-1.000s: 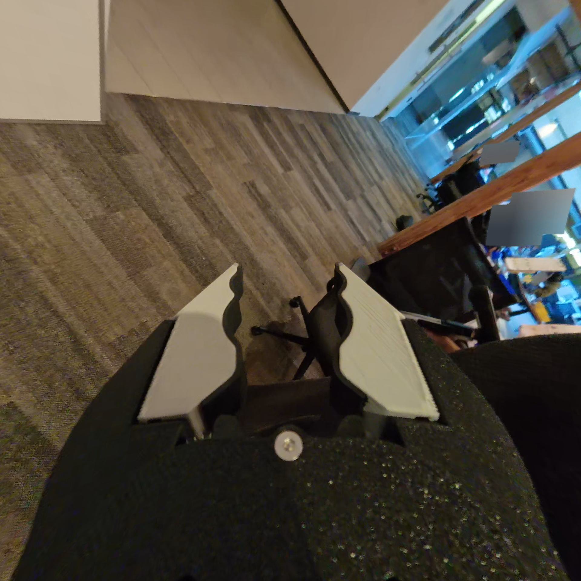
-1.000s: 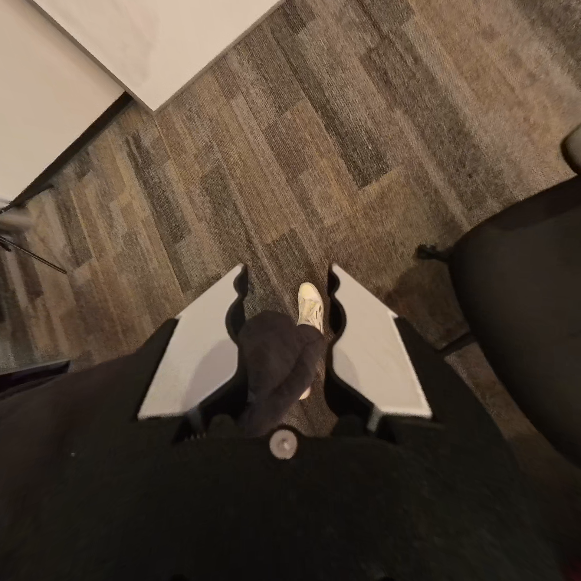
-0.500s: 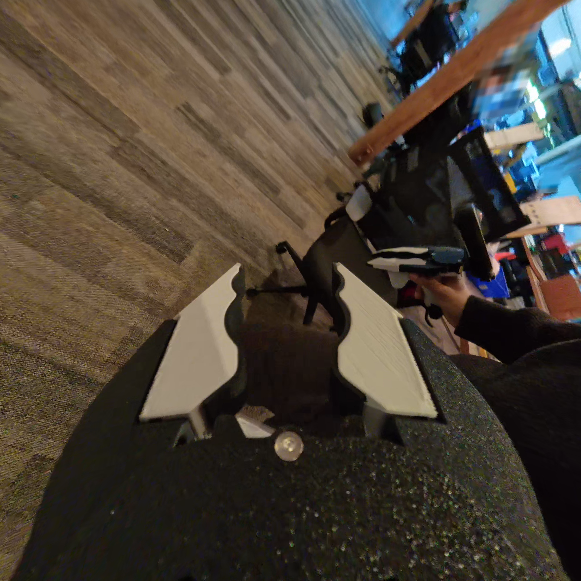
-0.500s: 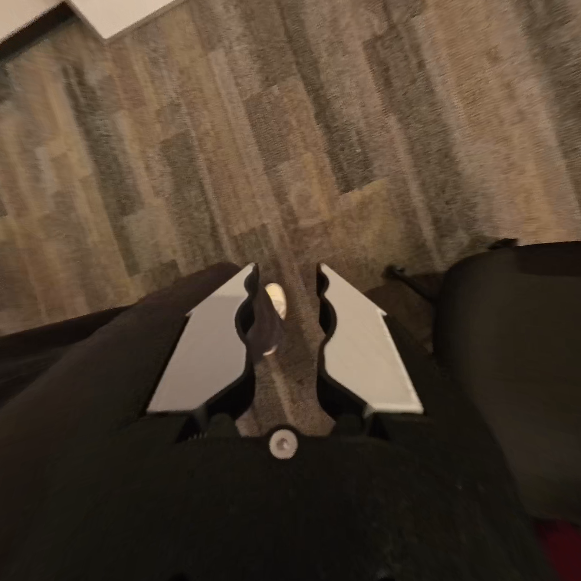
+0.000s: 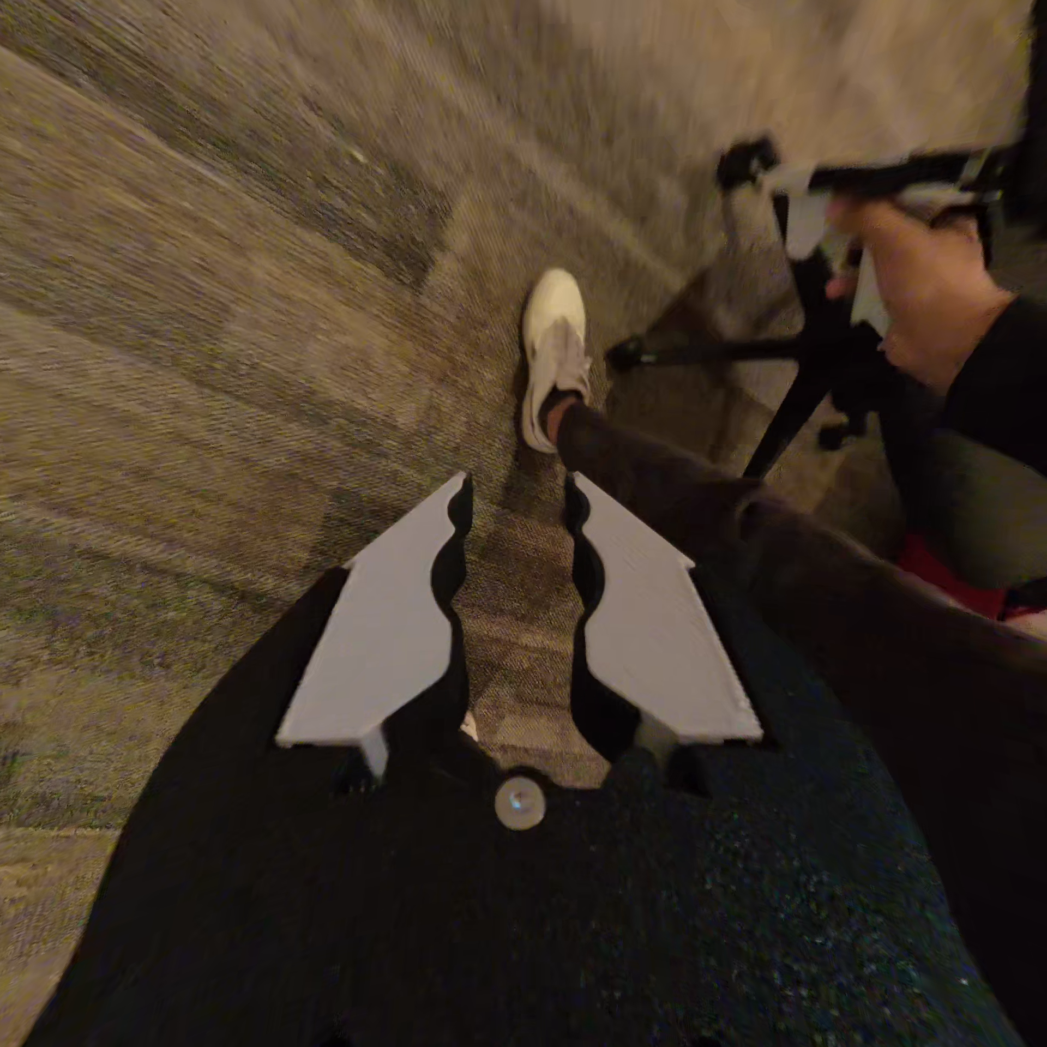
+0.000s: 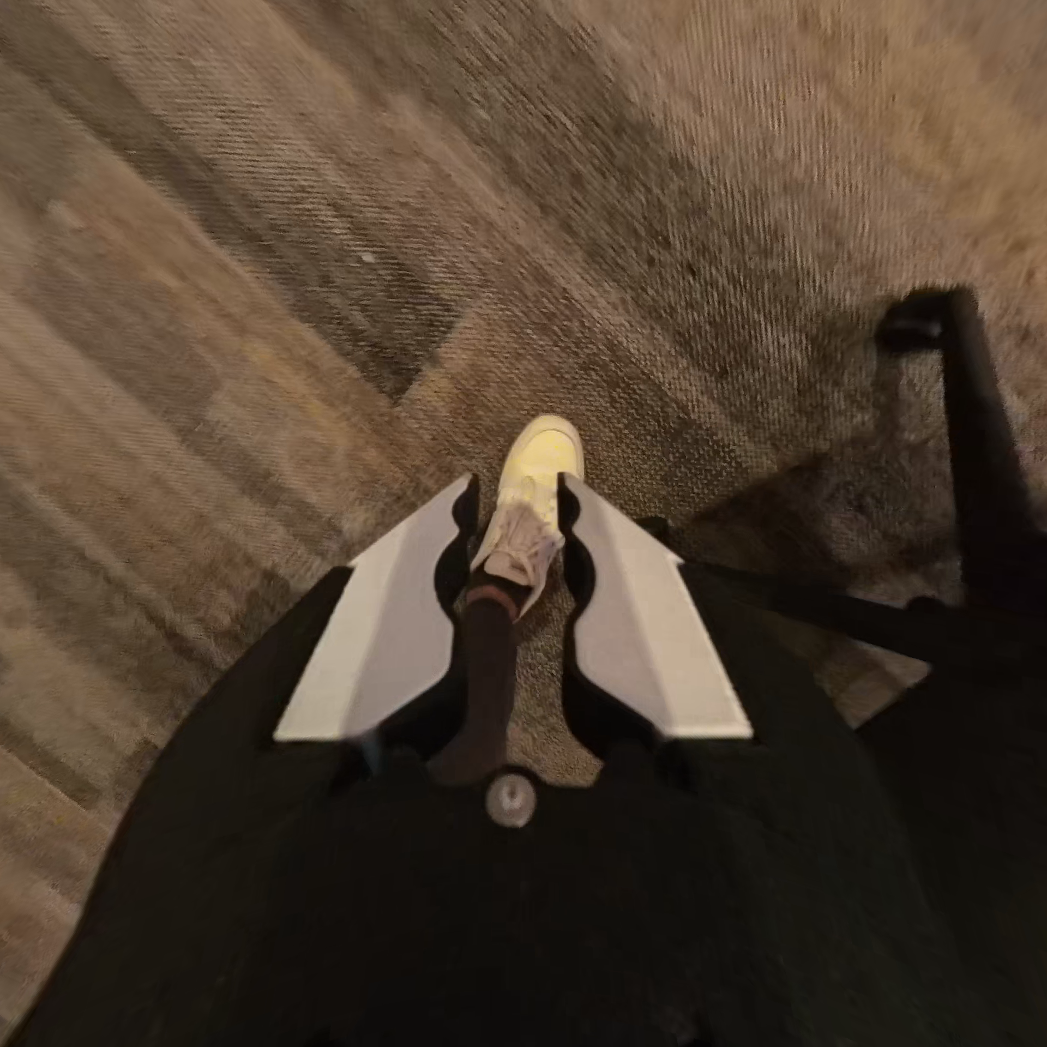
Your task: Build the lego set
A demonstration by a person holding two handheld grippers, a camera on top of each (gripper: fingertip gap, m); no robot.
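Note:
My left gripper point(image 5: 518, 493) is open and empty, held in the air and pointing down at the grey-brown carpet point(image 5: 226, 340). A white shoe point(image 5: 554, 351) and a dark trouser leg point(image 5: 680, 487) lie just beyond its right finger. The other gripper point(image 5: 906, 187), blurred, shows at the upper right in a hand point(image 5: 929, 306) with a dark sleeve. My right gripper point(image 6: 518, 493) is open and empty too, pointing down. The white shoe point(image 6: 538, 481) and dark leg point(image 6: 487, 651) show far below between its fingers, not touched.
A black office chair base with castor legs point(image 5: 804, 351) stands on the carpet at the right. In the right wrist view a black chair leg point(image 6: 974, 453) crosses the right side. A red patch point(image 5: 940, 572) shows under the sleeve. Left tips to right tips: about 35 cm.
Both grippers have swung down to face the floor. The desks and office beyond have left the left view; the shoe and leg have come in. Both stay open.

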